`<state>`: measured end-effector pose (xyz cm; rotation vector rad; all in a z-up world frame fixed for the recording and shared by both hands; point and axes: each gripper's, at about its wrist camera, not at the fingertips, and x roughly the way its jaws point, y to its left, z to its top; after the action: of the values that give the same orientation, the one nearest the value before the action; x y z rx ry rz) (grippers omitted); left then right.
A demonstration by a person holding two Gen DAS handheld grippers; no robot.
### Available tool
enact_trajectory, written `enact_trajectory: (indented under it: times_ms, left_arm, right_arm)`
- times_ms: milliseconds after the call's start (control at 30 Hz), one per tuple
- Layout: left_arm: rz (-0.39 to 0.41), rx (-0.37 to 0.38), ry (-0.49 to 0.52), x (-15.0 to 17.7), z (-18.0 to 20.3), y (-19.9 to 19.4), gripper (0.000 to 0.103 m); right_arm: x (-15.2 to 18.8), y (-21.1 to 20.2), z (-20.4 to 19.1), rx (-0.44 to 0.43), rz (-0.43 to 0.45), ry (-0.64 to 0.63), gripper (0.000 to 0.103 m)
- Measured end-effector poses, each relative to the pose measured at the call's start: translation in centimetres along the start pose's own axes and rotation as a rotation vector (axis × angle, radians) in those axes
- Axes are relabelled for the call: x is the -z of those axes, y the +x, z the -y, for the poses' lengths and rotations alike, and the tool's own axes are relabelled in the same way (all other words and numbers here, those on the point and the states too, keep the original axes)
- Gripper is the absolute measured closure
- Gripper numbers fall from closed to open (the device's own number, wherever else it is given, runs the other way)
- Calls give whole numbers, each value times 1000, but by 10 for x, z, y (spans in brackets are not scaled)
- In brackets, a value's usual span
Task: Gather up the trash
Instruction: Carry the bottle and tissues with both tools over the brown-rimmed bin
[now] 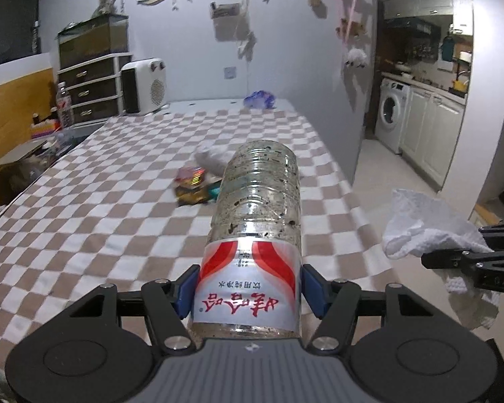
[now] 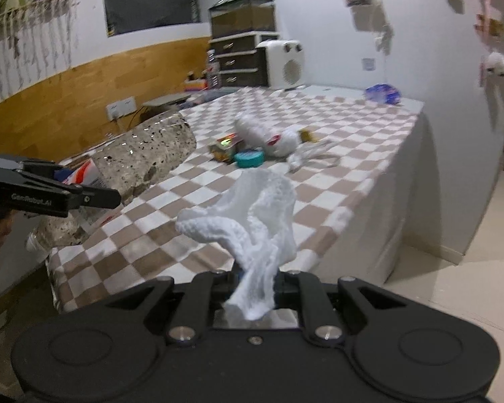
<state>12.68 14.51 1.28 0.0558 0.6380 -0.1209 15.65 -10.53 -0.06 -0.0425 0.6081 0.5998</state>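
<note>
Left wrist: left gripper (image 1: 248,288) clamps a dirty plastic bottle (image 1: 257,208) by its label, above the checkered table (image 1: 84,228) near edge. Right wrist: right gripper (image 2: 255,285) pinches a white paper towel (image 2: 252,215) off the table's near corner

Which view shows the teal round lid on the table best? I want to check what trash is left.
The right wrist view: the teal lid lies in plain sight beside the snack wrappers. In the left wrist view the held bottle hides all but a sliver.

A lived-in home: a checkered-cloth table (image 1: 117,201), drawer unit (image 1: 90,90), and kitchen nook with washing machine (image 1: 391,114).
</note>
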Motion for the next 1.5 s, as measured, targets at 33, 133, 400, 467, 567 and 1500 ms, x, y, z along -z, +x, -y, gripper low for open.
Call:
enact_trajectory:
  times_ms: [33, 133, 400, 467, 567, 1500]
  left_arm:
    - [5, 10, 2, -2, 8, 0, 39]
    - [18, 34, 9, -5, 28, 2, 39]
    - [36, 85, 37, -8, 89, 17, 39]
    - [38, 102, 37, -7, 105, 21, 39]
    - [43, 125, 50, -5, 129, 28, 39]
    - [-164, 349, 63, 23, 311, 194, 39]
  right_arm:
    - [1, -5, 4, 9, 7, 7, 90]
    - [5, -20, 17, 49, 28, 31, 90]
    - [23, -61, 57, 165, 63, 99, 90]
    - [29, -71, 68, 197, 69, 118, 90]
    - [39, -85, 85, 239, 76, 151, 90]
    - [139, -102, 224, 486, 16, 421, 90]
